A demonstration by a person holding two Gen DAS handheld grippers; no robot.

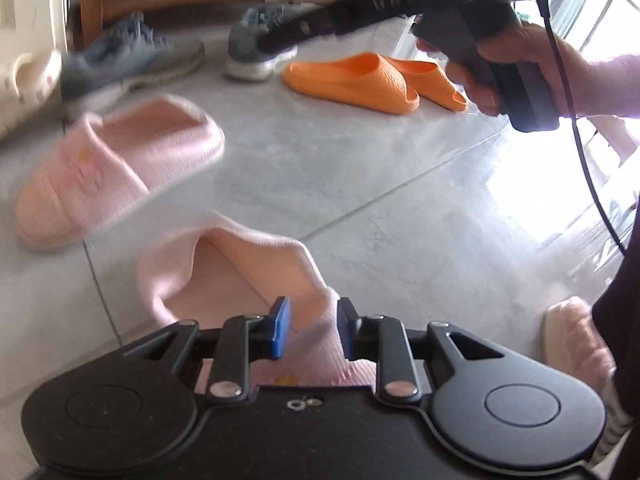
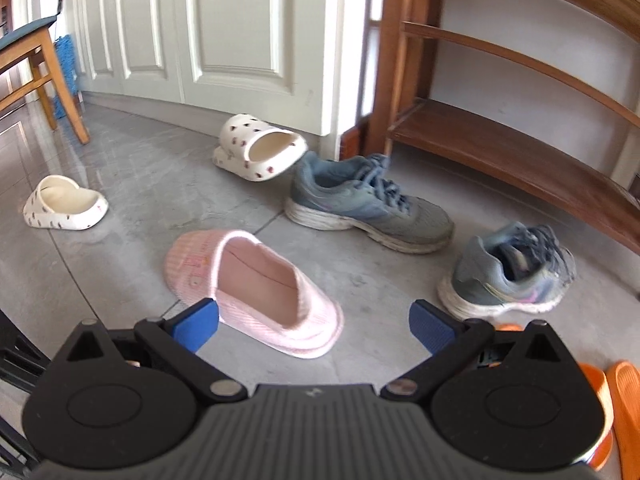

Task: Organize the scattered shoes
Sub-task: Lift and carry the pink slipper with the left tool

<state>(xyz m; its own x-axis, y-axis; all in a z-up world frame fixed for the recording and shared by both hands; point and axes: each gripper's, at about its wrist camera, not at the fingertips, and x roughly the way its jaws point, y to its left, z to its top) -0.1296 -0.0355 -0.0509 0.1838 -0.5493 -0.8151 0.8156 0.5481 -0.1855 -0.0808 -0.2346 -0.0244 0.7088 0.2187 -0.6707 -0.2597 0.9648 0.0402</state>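
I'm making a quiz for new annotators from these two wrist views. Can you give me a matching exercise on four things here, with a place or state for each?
Things:
1. left gripper
2. right gripper
3. orange slides
4. spotted white slipper

Place or state:
A. side by side on the floor
B. jaws wide, nothing between them
C. tipped on its side near the white door
D. closed on a pink slipper

Pairs: 1-D, 2-B, 3-A, 4-C
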